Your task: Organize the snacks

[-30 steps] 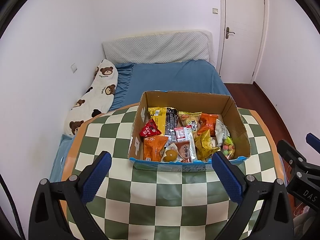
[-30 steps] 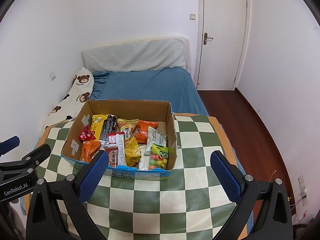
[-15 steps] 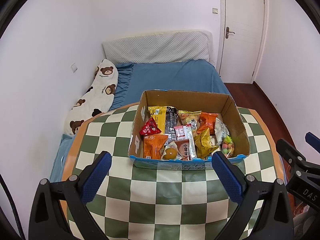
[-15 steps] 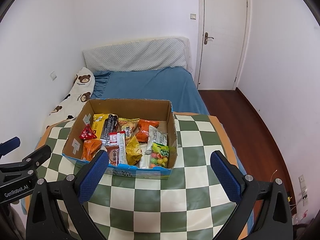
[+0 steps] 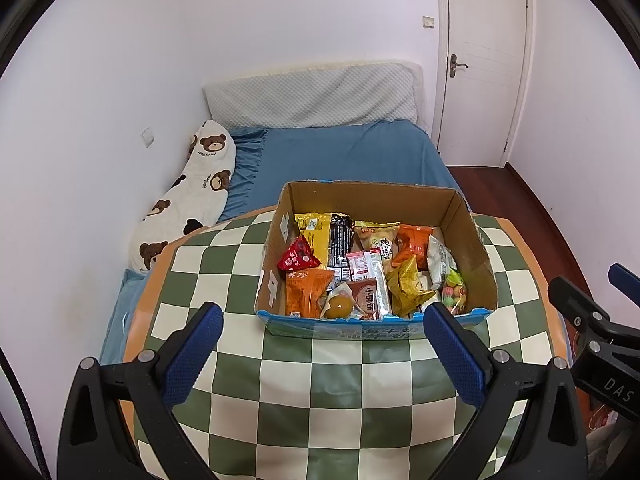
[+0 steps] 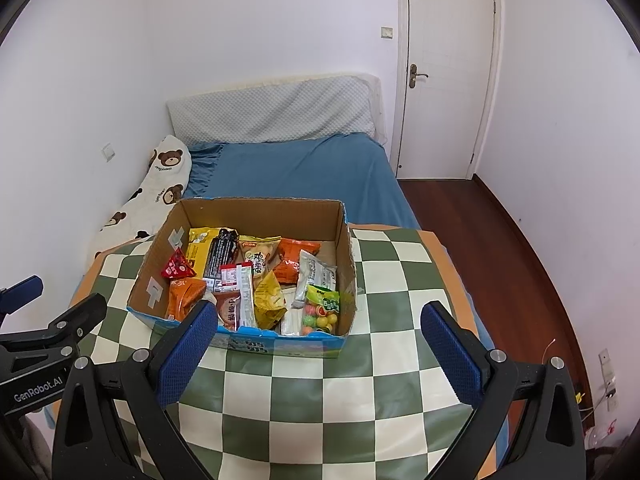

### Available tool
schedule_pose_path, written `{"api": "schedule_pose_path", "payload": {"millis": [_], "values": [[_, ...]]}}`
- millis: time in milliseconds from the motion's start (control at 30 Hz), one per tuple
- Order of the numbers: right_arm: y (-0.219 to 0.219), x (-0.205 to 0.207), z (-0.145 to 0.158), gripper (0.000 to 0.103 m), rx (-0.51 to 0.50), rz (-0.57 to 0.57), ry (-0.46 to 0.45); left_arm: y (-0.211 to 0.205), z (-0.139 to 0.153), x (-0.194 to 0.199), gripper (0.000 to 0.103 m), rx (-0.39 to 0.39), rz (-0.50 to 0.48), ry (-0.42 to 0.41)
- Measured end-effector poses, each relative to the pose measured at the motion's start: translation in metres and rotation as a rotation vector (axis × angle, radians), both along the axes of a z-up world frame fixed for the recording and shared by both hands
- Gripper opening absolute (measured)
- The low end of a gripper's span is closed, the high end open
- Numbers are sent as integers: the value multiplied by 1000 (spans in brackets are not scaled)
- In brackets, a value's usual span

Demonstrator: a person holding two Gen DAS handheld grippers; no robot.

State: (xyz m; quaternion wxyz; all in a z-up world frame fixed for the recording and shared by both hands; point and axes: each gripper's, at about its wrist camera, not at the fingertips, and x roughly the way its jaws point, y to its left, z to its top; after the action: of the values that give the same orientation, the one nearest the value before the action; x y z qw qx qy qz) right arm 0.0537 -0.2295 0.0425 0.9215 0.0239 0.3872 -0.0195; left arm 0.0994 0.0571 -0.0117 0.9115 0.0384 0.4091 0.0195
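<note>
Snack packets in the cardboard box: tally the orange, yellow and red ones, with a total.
Orange: 2, the near-left packet and the far packet.
Yellow: 2, the far-left packet and the crumpled packet.
Red: 1, the triangular packet.
Total: 5.

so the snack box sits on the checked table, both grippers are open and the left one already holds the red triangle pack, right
Not quite. The left gripper holds nothing: the left wrist view shows its jaws wide apart and the red pack lying in the box. The rest holds: the box sits on the checked table and the right gripper is open too.

White walls (image 5: 120,80), blue bed (image 5: 340,156), closed door (image 5: 484,60).
</note>
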Motion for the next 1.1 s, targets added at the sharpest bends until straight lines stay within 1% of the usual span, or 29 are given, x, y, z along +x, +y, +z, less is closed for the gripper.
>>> {"api": "schedule_pose_path", "payload": {"millis": [1100], "values": [[0, -4, 2, 103, -5, -6, -12, -3, 4, -3, 103, -2, -10, -19]]}}
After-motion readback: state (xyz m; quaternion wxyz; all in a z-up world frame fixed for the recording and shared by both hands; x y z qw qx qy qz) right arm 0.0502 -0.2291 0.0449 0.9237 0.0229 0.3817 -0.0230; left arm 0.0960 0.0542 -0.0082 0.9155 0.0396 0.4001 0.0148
